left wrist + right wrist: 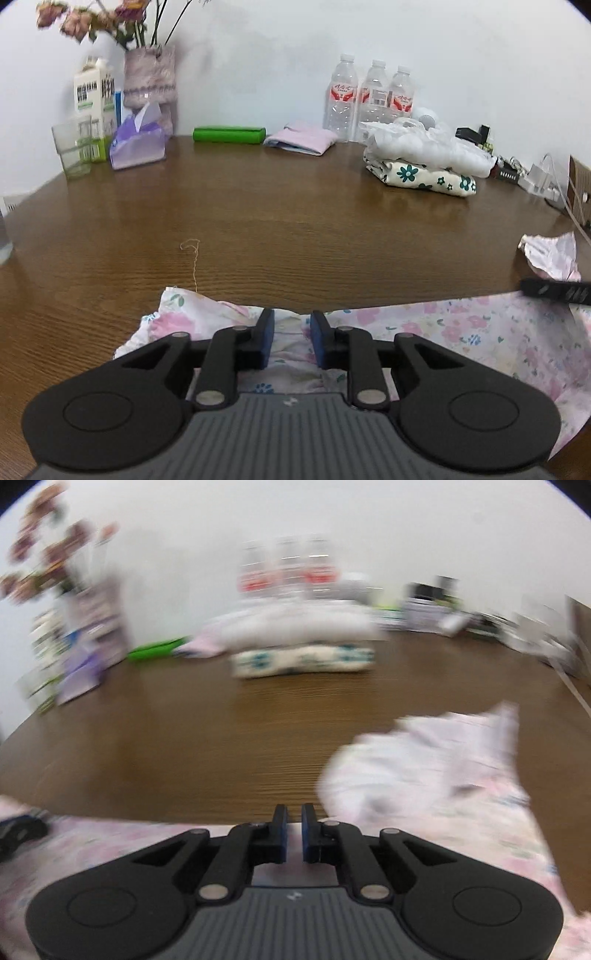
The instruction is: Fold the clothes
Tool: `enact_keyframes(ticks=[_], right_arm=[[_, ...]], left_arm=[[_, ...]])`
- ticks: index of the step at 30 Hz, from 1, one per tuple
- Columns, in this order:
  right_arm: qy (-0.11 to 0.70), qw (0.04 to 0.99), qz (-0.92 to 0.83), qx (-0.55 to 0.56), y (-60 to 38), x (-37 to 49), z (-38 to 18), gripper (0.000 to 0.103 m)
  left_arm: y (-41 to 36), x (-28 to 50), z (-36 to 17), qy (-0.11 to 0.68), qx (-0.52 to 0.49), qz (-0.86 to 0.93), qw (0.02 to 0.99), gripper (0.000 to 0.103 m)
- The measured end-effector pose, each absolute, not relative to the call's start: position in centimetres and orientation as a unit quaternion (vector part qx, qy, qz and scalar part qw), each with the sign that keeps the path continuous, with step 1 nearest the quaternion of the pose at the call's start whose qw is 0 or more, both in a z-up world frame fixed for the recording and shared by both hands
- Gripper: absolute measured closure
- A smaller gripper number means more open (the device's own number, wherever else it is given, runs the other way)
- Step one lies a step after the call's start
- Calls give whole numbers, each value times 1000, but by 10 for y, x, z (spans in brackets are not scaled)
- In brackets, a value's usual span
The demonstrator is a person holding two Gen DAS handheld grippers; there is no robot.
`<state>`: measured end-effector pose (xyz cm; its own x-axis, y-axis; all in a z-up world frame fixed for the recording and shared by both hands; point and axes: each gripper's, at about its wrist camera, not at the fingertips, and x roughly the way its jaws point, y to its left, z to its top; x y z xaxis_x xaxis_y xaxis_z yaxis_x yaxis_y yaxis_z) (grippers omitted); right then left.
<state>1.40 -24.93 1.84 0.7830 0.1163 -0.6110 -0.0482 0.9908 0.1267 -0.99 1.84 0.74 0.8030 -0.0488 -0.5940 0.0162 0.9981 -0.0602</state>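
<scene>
A pale garment with pink flowers lies spread along the near edge of the brown wooden table. My left gripper hovers low over the garment's bunched left end, its blue pads apart and nothing pinched between them. At the right edge of the left wrist view, a dark finger of the right gripper rests over the cloth. The right wrist view is blurred. There my right gripper stands over the garment with only a narrow slit between its pads and no cloth seen in it.
At the back stand a folded flowered cloth under a white plastic bag, three water bottles, a folded pink cloth, a green box, a tissue pack, a vase and a glass. A loose thread lies mid-table.
</scene>
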Motion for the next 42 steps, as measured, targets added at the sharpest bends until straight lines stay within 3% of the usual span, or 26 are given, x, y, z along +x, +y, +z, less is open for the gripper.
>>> enact_keyframes(ticks=[3,8,11,15,19,20,21,23,25,27,34,35,36,42], right_arm=[[283,948,142,11,-229,-22,31,93],[283,919,265,-70,-176,-74,21,94],[281,919,259,-94,-170,-87,4,95],[266,941,188,-89,-212,-93,3,94],[264,950,160,-42,-252,-97,13,89],[255,954,152,-32,-265,-101,19,85],[247,959,136,-22,-280,-106,26,73],[253,965,69,-11,-318,-116,37,66],[281,959,36,7,-360,-127,47,66],[310,950,27,36,-391,-138,52,67],[366,927,10,77,-410,-148,24,69],[365,928,11,80,-409,-147,19,81],[361,929,14,81,-407,-146,14,85],[360,924,102,72,-372,-137,15,85]], left_arm=[[16,-18,13,311,-24,-25,950,60],[0,-71,27,272,59,-103,955,61],[-8,-84,7,309,84,-91,943,64],[-4,-91,3,293,71,-85,950,63],[-4,-94,1,288,68,-85,952,61],[-3,-94,2,289,69,-88,951,60],[-2,-95,3,291,69,-92,950,57],[1,-100,11,279,56,-105,953,53],[1,-105,20,262,41,-121,957,42],[-9,-108,26,245,41,-140,958,40],[-51,-85,5,298,77,-119,944,44],[-50,-85,2,299,79,-114,944,44],[-48,-86,2,299,86,-110,944,44],[-10,-86,1,298,104,-40,948,44]])
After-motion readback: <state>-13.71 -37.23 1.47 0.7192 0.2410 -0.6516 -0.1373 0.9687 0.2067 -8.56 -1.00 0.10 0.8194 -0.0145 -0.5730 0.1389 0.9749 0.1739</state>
